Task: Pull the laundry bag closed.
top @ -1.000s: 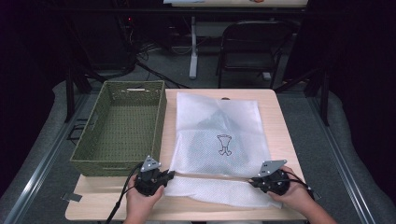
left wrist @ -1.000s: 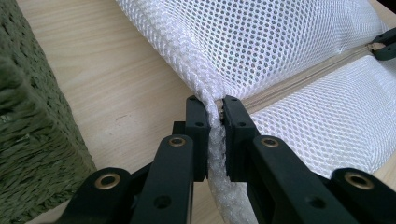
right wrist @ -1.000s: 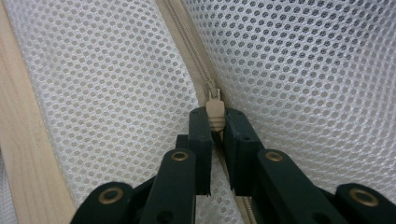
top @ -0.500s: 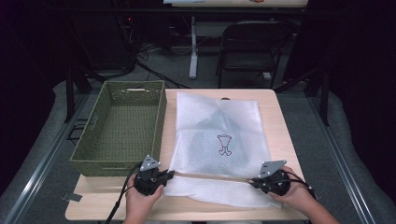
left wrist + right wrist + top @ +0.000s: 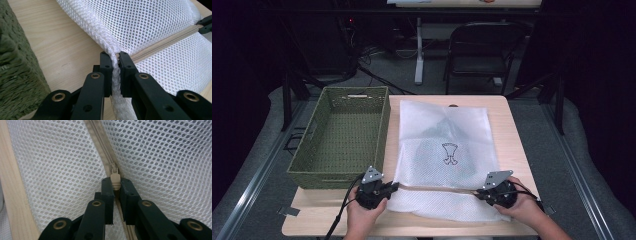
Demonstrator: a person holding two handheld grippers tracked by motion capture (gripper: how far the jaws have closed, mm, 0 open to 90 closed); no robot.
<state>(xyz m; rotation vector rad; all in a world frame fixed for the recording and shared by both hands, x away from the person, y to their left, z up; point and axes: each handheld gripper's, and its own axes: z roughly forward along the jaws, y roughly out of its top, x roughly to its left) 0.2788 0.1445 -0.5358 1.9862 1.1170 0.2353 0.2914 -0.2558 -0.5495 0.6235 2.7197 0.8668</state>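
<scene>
- Green basket (image 5: pixel 343 135) sits at the table's (image 5: pixel 517 145) left side, just beside the mesh bag (image 5: pixel 447 145).
- Left gripper (image 5: pixel 393 186) at the bag's near-left edge, jaws pinching the bunched mesh seam at the zipper's (image 5: pixel 437 188) end.
- Mesh bag lies flat mid-table, zipper running across near the front edge.
- Right gripper (image 5: pixel 479 192) at the zipper's right end, jaws clamped on the beige zipper pull (image 5: pixel 115 180).

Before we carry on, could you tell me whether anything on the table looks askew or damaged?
Nothing stands out. The white mesh laundry bag lies flat and intact beside the green woven basket, which sits squarely on the table.
</scene>
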